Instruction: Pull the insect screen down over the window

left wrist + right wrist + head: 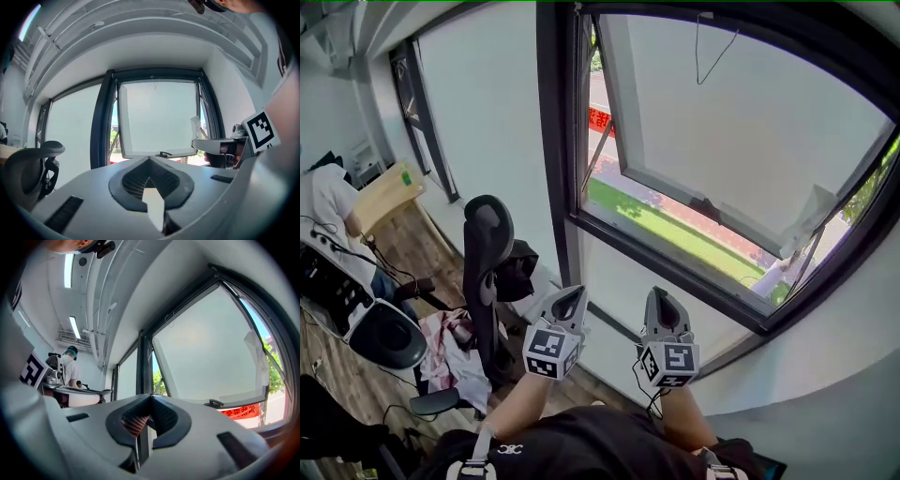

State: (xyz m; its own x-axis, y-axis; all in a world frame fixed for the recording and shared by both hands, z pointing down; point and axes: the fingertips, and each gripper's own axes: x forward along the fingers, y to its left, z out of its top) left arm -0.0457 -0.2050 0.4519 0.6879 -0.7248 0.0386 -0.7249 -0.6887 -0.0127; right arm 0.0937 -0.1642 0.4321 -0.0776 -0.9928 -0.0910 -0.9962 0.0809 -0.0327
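Though outside head view, standing person (71,366)

Black office chair (483,272), wooden floor (417,246), bright daylight.

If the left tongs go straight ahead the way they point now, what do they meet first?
Probably the open window sash, near its lower edge and handle; nothing shows nearer, though depth is unclear.

The dark metal window frame (558,141) is running off the head view's right edge. The red lettered sign (598,119) is showing partly between frame bars, characters too small to read. Crumpled pink-and-white cloth (450,352) is hiding the lower part of the black high-backed office chair (486,244). The right gripper view's distant person in a white top (72,369) is appearing too small for detail.
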